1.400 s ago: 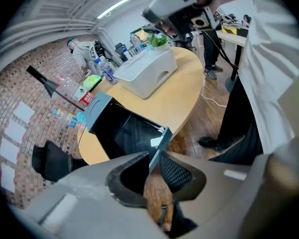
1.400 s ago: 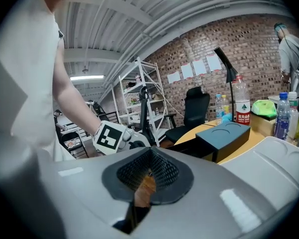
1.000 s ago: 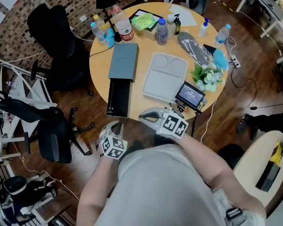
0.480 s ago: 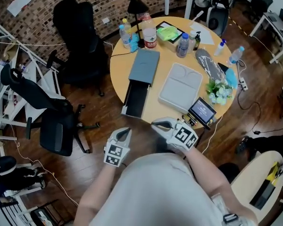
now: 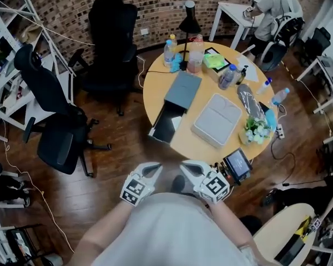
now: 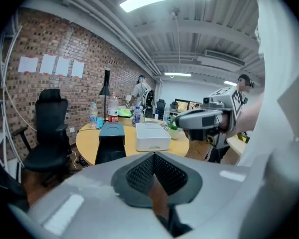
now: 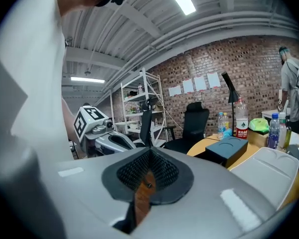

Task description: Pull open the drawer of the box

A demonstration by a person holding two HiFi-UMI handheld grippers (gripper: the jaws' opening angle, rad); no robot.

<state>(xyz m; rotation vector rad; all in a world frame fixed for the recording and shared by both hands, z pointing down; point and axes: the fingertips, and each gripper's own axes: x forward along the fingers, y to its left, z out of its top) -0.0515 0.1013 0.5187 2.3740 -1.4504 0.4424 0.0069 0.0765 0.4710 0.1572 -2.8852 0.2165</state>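
Observation:
The blue-grey box (image 5: 182, 90) lies on the round wooden table (image 5: 157, 83), its black drawer (image 5: 167, 124) pulled out toward the table's near edge. Both grippers hang close to my body over the floor, well short of the table. My left gripper (image 5: 153, 168) is shut with nothing in it; its pads meet (image 6: 153, 156). My right gripper (image 5: 186, 165) is likewise shut and empty (image 7: 149, 153). The left gripper view shows the box (image 6: 112, 129) and drawer (image 6: 109, 147) ahead, and the right gripper (image 6: 205, 118) beside it.
A grey tray (image 5: 216, 119) lies right of the box. Bottles (image 5: 195, 54), a black lamp (image 5: 188, 16), flowers (image 5: 255, 131) and a small screen (image 5: 237, 163) ring the table. Two black office chairs (image 5: 58, 123) stand at the left. A person (image 5: 275, 7) sits at a far desk.
Both grippers have drawn back from the table's edge to my body. The table now lies farther off in the head view. The drawer stays pulled out.

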